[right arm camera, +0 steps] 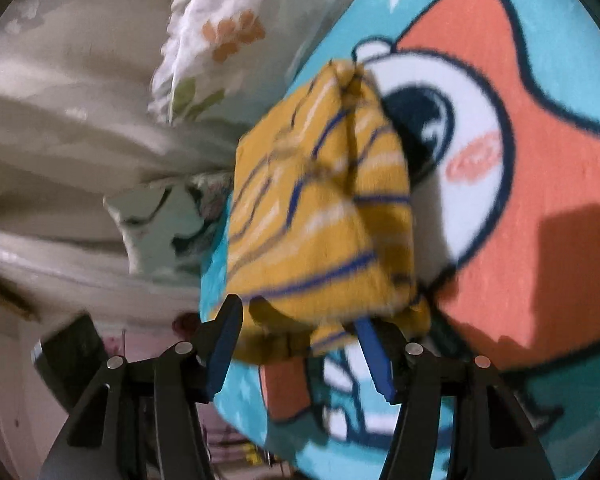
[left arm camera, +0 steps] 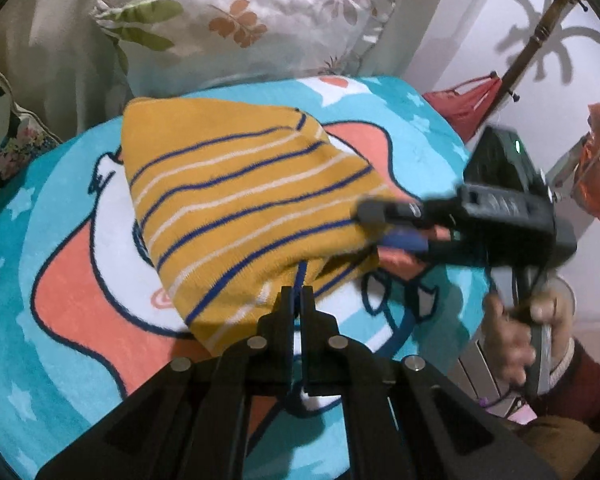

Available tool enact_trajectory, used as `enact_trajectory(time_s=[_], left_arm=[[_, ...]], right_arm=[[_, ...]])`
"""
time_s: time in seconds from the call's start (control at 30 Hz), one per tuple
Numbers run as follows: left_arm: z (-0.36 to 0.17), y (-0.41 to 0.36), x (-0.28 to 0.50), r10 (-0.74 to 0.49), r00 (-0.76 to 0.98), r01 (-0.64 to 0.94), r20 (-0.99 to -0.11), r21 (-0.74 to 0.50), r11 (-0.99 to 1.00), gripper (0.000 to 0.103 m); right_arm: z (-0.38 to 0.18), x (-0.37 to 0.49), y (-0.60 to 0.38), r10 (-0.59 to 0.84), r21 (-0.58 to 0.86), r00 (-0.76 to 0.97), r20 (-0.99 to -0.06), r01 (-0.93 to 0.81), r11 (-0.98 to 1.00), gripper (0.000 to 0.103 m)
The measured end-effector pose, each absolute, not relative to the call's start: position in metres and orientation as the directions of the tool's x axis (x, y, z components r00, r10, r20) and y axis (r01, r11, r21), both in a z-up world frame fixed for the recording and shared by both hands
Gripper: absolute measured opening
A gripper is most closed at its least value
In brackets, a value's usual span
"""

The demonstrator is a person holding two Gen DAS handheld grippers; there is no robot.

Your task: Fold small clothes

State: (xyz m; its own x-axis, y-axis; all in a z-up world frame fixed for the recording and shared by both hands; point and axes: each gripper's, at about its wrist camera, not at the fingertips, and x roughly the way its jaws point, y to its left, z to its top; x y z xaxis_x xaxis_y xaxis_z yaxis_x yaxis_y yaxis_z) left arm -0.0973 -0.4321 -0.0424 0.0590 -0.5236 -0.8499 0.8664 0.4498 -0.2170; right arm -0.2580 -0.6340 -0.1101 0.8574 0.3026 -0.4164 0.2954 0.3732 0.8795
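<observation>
A yellow striped garment (left arm camera: 236, 200), crossed by blue and white lines, lies part-folded on a turquoise cartoon blanket (left arm camera: 60, 320), filling the middle of the left wrist view. The left gripper (left arm camera: 298, 294) comes in from 6 o'clock with its jaws pressed together on the garment's near edge, a blue trim line running up from between the tips. From 3 o'clock the right gripper (left arm camera: 396, 226) reaches in to the garment's right corner, a hand (left arm camera: 516, 340) in a dark red sleeve on its handle. In the right wrist view the right gripper (right arm camera: 300, 340) stands with its jaws well apart and the bunched garment (right arm camera: 320, 208) hanging down between the blue pads (right arm camera: 220, 356); blur hides whether the pads press on the cloth. A floral pillow (left arm camera: 244, 20) sits at 12 o'clock beyond the blanket, and a red bag (left arm camera: 468, 100) at 2 o'clock.
</observation>
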Motion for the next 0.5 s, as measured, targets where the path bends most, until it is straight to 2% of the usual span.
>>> enact_trajectory(time_s=[0.03, 0.13, 0.27, 0.5], left_arm=[[-0.045, -0.432, -0.1, -0.522, 0.045, 0.868, -0.851, -0.226, 0.443, 0.0], [-0.052, -0.436, -0.109, -0.519, 0.006, 0.879, -0.855, -0.242, 0.41, 0.0], [-0.061, -0.445, -0.121, -0.505, -0.027, 0.893, -0.863, -0.247, 0.375, 0.0], [-0.056, -0.45, -0.126, -0.506, -0.054, 0.895, -0.861, -0.266, 0.358, 0.0]], right_arm=[[-0.107, -0.257, -0.638, 0.287, 0.88, 0.864, -0.414, 0.299, 0.369, 0.029], [-0.098, -0.264, -0.649, 0.27, 0.914, 0.899, -0.344, 0.254, 0.317, 0.018], [-0.094, -0.272, -0.663, 0.245, 0.931, 0.918, -0.312, 0.243, 0.273, 0.014], [-0.107, -0.288, -0.671, 0.225, 0.926, 0.912, -0.342, 0.287, 0.244, 0.012]])
